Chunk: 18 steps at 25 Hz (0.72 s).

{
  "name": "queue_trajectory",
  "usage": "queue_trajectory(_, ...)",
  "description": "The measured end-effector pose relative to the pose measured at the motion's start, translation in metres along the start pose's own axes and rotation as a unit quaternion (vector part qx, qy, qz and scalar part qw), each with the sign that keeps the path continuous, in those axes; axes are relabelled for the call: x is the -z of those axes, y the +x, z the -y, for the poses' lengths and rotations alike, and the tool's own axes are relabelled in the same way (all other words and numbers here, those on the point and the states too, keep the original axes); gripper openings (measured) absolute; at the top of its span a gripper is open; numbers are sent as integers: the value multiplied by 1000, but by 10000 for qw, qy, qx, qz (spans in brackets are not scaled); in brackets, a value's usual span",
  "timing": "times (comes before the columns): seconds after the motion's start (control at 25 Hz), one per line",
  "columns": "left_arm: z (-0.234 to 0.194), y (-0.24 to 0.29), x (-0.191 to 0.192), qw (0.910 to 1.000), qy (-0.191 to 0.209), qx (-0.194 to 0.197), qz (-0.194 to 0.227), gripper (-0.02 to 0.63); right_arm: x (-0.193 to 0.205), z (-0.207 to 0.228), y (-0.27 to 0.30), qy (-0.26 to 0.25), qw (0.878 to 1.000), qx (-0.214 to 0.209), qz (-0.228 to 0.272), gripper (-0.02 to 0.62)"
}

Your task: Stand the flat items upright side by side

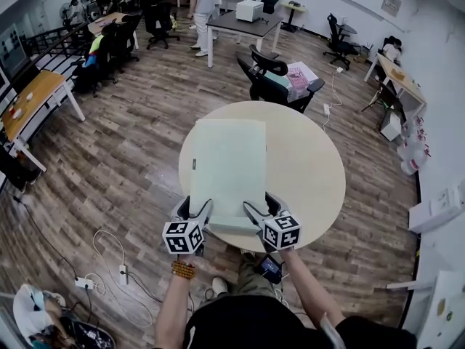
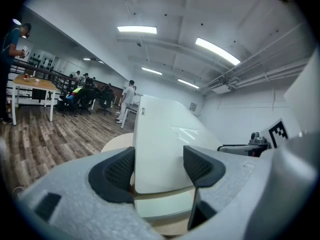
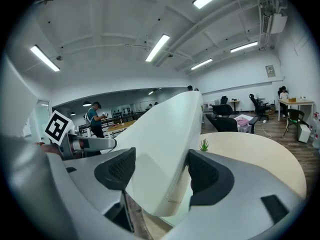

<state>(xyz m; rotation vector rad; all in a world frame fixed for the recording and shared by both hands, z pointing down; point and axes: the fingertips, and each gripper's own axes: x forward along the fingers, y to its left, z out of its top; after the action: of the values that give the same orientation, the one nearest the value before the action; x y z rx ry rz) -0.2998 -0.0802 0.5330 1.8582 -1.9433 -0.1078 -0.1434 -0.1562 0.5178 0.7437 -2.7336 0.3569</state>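
Indoors, a round table (image 1: pixel 312 173) stands on a wood floor (image 1: pixel 123 158), desks (image 1: pixel 36 97) around. Its board (image 1: pixel 229 158) is clamped by left gripper (image 1: pixel 195 208) and right gripper (image 1: pixel 261 203); the label (image 1: pixel 194 164) is unreadable.

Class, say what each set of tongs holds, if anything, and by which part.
Both the left tongs and right tongs grip one pale green flat item at its near end, one by each corner.

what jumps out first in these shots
A big pale green folder lies flat on the round table in the middle of the head view. At its near edge the left gripper and right gripper each have their jaws closed on it, one at each corner. A dark office chair stands just beyond the table.
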Motion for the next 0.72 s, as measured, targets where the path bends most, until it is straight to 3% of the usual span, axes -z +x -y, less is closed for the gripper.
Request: queue_trajectory(0.72, -1, 26, 27, 9991, -105, 3, -410, 302, 33, 25, 9, 579, 9978, 70, -331, 332)
